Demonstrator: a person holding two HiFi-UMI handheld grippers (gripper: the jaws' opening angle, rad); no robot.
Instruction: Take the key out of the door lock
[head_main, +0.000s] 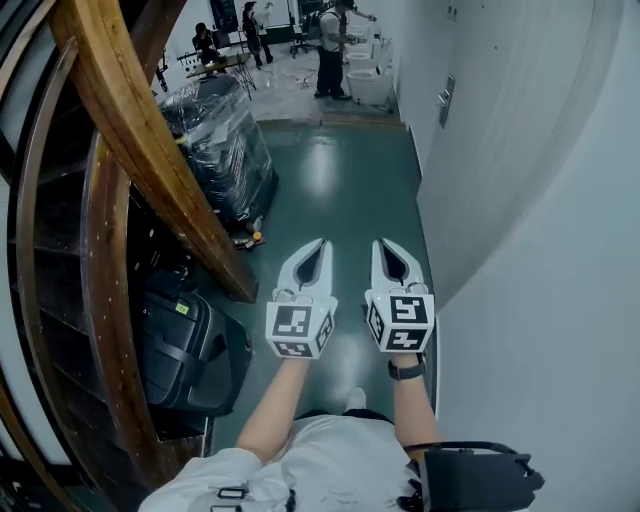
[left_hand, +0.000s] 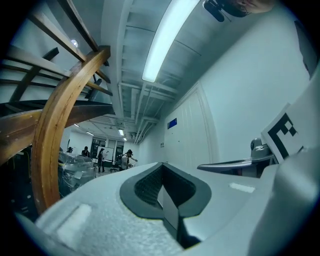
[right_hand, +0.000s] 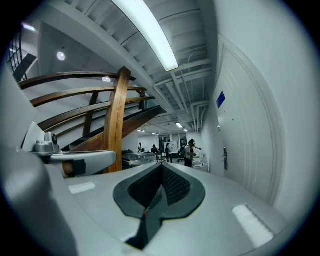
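Though beside wall (head_main: 540, 250), right gripper (head_main: 385, 244) over open floor (head_main: 345, 190)

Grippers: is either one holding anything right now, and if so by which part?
Nothing is held. The left gripper and the right gripper are both shut with nothing between their jaws, side by side above the green floor.

Left gripper (left_hand: 162, 164): jaws were pressed together, dark pads meeting along one seam, nothing between them
Right gripper (left_hand: 210, 166): showed side-on at the right edge, level with the left one, its marker cube above it
Wooden handrail (left_hand: 57, 130): curved up along the left side, in front of dark stair rails
Ceiling light (left_hand: 165, 40): long bright strip ran overhead
White wall (left_hand: 235, 100): filled the right side, with a small blue sign (left_hand: 172, 123) on it
People (left_hand: 102, 157): stood far down the corridor, small and blurred
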